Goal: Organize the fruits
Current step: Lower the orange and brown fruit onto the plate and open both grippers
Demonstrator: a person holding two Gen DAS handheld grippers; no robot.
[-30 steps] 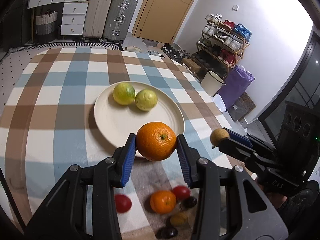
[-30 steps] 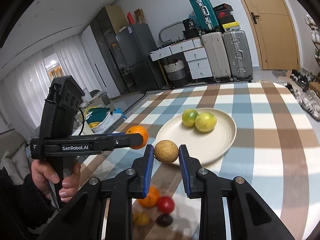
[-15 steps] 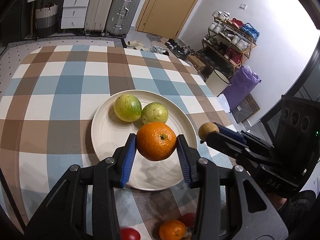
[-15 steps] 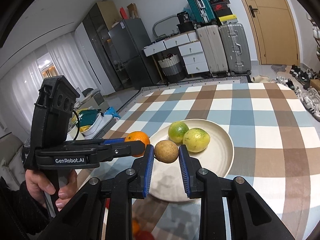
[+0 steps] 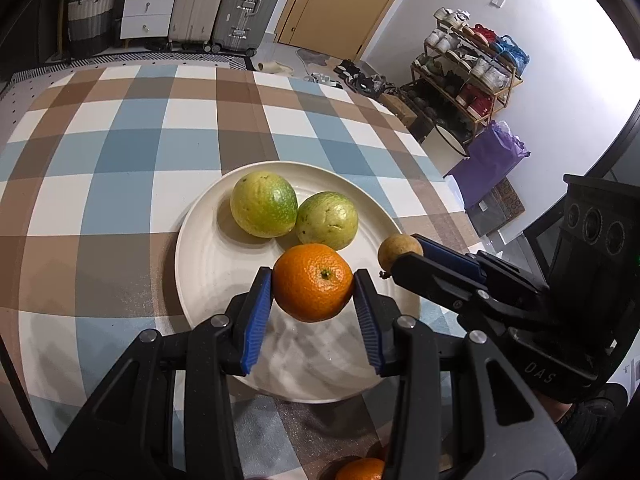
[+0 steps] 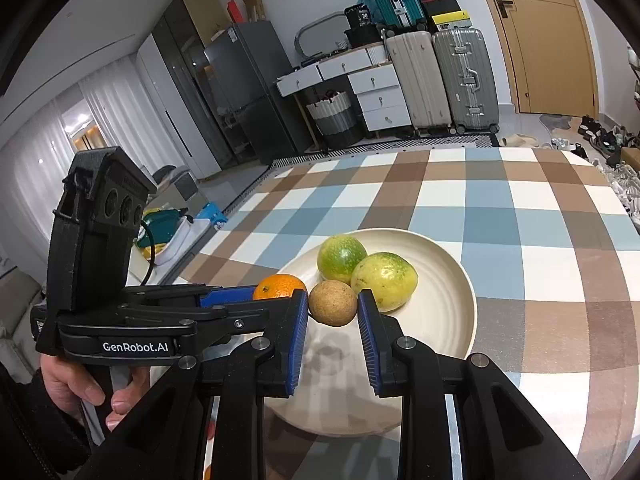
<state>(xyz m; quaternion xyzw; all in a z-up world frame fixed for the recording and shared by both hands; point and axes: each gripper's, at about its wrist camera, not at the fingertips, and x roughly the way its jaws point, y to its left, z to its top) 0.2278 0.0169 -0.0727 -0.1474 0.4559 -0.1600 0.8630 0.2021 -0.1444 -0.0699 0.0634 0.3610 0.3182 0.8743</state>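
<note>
Your left tongs (image 5: 313, 294) are clamped on the orange (image 5: 313, 282), both blue pads pressed against its sides. The orange hangs above the cream plate (image 5: 208, 256), over the plate's 5 o'clock area in the left wrist view; whether it touches the plate surface cannot be told. Your right tongs (image 6: 333, 316) are closed on the small brown fruit (image 6: 333, 303), which sits between the blue pads over the plate's 8 o'clock edge in the right wrist view.

2 green-yellow fruits rest on the plate, touching each other: 1 (image 5: 263, 204) at the plate's 12 o'clock and 1 (image 5: 327, 220) at its 2 o'clock, just beyond the orange. In the left wrist view, the right tongs enter from 3 o'clock, with the brown fruit beside the plate's right rim.

The plate sits on the tabletop, which carries a checked cloth (image 5: 120, 148) in blue, brown and white. A second, smaller orange fruit (image 5: 360, 469) lies on the cloth at 6 o'clock, partly hidden behind the left tongs.

Your left hand (image 6: 86, 384) grips the left tool's handle at 8 o'clock in the right wrist view.
</note>
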